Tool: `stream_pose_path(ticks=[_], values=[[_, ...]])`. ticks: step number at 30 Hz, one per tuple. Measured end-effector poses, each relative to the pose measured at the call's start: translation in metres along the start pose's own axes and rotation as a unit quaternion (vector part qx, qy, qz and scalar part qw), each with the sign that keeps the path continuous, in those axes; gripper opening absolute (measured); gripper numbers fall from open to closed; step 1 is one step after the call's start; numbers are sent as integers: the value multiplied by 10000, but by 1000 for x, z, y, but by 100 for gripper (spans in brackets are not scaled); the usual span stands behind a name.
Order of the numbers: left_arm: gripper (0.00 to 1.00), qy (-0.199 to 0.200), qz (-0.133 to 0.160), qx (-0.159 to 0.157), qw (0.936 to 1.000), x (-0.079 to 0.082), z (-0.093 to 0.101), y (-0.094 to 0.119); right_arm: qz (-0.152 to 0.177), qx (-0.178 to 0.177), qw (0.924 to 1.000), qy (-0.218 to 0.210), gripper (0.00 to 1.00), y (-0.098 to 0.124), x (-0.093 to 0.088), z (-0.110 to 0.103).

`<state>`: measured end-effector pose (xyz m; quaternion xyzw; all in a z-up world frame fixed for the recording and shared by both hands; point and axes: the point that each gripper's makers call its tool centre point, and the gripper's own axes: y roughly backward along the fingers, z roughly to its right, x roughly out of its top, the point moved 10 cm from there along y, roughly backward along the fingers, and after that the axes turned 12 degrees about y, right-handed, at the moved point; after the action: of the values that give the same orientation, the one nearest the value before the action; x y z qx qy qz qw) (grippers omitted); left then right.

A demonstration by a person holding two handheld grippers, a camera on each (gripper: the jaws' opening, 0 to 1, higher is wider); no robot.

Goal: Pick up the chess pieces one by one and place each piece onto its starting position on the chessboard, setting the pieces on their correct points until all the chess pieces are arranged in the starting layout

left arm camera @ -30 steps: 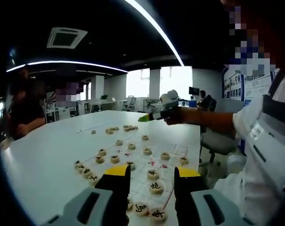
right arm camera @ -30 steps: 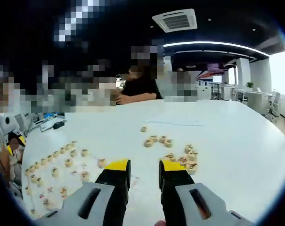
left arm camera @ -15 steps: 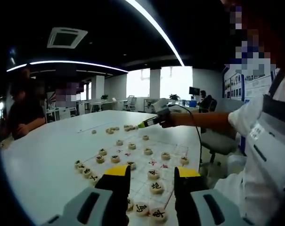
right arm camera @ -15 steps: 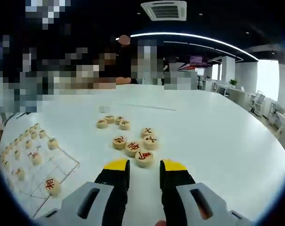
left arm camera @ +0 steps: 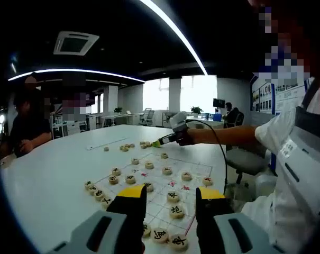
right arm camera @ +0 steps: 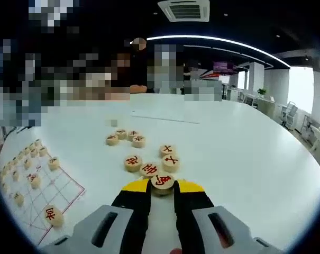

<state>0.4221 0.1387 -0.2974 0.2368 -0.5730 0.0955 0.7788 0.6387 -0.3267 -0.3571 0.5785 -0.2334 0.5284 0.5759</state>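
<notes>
Chess piece (right arm camera: 163, 182) sits between the right hand-held gripper (right arm camera: 162, 188) jaws, loose pieces (right arm camera: 149, 159) crowding just beyond; left hand-held gripper (left arm camera: 169, 194) gapes empty.

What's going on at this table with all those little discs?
A person with a gripper in each hand is setting up a Chinese chess game. The right gripper has closed in on a red-marked piece at the near edge of a loose pile on the white table. The left gripper hangs open above the board, where many pieces already stand.
</notes>
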Motion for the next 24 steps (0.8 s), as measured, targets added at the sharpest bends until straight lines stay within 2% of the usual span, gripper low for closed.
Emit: stream_pose_path(ticks=[5,13,24], values=[[38,-4,7,-5,10000,0,0,0,84,31,9999,67,19,7,5,-1],[38,0,25,30,10000,2,0,1,264,307,9991,116,19,25,15,-16],[38,0,27,29,10000,2,0,0,398,1089,9928,294,19,43,25,-63]])
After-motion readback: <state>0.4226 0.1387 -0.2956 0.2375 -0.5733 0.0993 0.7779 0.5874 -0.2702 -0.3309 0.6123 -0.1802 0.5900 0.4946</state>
